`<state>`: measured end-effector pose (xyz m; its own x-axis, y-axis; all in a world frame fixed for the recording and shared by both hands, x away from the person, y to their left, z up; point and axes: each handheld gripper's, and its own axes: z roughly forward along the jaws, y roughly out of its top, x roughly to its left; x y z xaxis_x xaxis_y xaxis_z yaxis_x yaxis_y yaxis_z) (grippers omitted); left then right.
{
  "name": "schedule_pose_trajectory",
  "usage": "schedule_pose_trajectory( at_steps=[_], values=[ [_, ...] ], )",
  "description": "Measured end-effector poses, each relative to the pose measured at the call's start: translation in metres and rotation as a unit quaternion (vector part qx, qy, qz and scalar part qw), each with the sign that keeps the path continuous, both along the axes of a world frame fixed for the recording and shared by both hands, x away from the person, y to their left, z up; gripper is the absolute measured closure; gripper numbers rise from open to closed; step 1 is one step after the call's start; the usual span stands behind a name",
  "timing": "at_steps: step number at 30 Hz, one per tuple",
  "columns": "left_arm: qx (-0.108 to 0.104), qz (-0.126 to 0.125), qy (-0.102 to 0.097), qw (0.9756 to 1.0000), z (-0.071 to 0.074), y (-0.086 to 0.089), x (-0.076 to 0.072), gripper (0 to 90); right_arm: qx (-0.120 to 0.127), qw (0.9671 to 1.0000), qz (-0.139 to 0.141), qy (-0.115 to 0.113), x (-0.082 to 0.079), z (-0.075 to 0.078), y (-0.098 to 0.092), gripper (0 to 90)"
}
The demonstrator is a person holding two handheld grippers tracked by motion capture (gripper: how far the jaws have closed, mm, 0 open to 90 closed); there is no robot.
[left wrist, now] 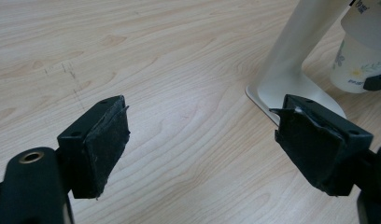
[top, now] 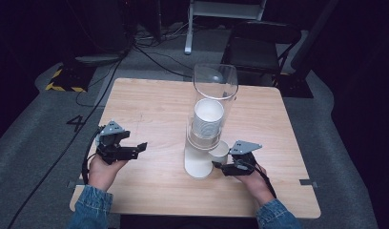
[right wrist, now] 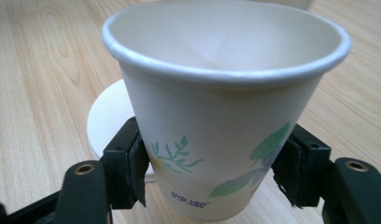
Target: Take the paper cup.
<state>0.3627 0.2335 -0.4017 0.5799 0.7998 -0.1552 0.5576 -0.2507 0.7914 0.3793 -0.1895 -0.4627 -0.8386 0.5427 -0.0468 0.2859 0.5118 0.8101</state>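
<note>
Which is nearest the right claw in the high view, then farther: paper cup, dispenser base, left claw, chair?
1. Paper cup, between the right claw's jaws.
2. Dispenser base, just left of it.
3. Left claw, across the table's left side.
4. Chair, beyond the table's far edge.

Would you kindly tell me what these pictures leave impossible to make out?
- Bottom of the white floral paper cup: cut off by the lower edge in the right gripper view.
- Small print on that cup: too blurred to read.
- Number of cups stacked in the clear plastic dispenser tube: too small in the high view.
- Right gripper fingers: too dark there to tell apart.
</note>
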Motion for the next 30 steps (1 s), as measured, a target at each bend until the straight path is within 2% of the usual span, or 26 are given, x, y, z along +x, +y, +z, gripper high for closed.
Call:
schedule_pose_trajectory(
  at_steps=[9,10,12,14,15,16,17,18,22,26,28,29,30],
  values=[
    [-0.005,-0.012,0.002,0.9999,0.000,-0.008,0.007,17.1,0.016,0.9994,-0.030,-0.008,-0.003,0.007,-0.021,35.6],
    [-0.018,-0.017,0.009,0.9996,-0.001,-0.009,0.008,17.1,0.025,0.9989,-0.039,-0.010,-0.003,0.011,-0.027,35.6],
    [-0.021,-0.018,0.013,0.9995,-0.002,-0.009,0.009,17.1,0.037,0.9981,-0.048,-0.011,-0.002,0.014,-0.032,35.5],
    [-0.019,-0.017,0.013,0.9996,-0.002,-0.010,0.010,17.1,0.061,0.9962,-0.062,-0.009,-0.001,0.018,-0.038,35.5],
    [-0.019,-0.016,0.015,0.9996,-0.002,-0.010,0.010,17.1,0.061,0.9962,-0.062,-0.009,-0.001,0.018,-0.038,35.5],
    [-0.017,-0.016,0.014,0.9996,-0.002,-0.009,0.010,17.1,0.075,0.9941,-0.078,-0.010,0.001,0.023,-0.043,35.5],
    [-0.017,-0.014,0.014,0.9997,-0.002,-0.009,0.010,17.1,0.075,0.9941,-0.078,-0.010,0.001,0.023,-0.043,35.5],
    [-0.013,-0.014,0.014,0.9997,-0.002,-0.009,0.009,17.1,0.084,0.9922,-0.092,-0.015,0.004,0.028,-0.047,35.5],
    [-0.010,-0.011,0.014,0.9998,-0.004,-0.009,0.008,17.1,0.088,0.9886,-0.120,-0.026,0.011,0.035,-0.053,35.5],
    [-0.011,-0.010,0.018,0.9997,-0.006,-0.008,0.008,17.1,0.096,0.9825,-0.155,-0.037,0.019,0.040,-0.062,35.5],
    [-0.012,-0.008,0.019,0.9997,-0.006,-0.008,0.008,17.1,0.099,0.9813,-0.162,-0.035,0.021,0.040,-0.064,35.5],
    [-0.009,-0.008,0.018,0.9998,-0.007,-0.008,0.008,17.1,0.107,0.9783,-0.176,-0.026,0.026,0.041,-0.069,35.5],
    [-0.009,-0.008,0.017,0.9998,-0.007,-0.008,0.008,17.1,0.107,0.9773,-0.181,-0.026,0.029,0.041,-0.072,35.5]
  ],
)
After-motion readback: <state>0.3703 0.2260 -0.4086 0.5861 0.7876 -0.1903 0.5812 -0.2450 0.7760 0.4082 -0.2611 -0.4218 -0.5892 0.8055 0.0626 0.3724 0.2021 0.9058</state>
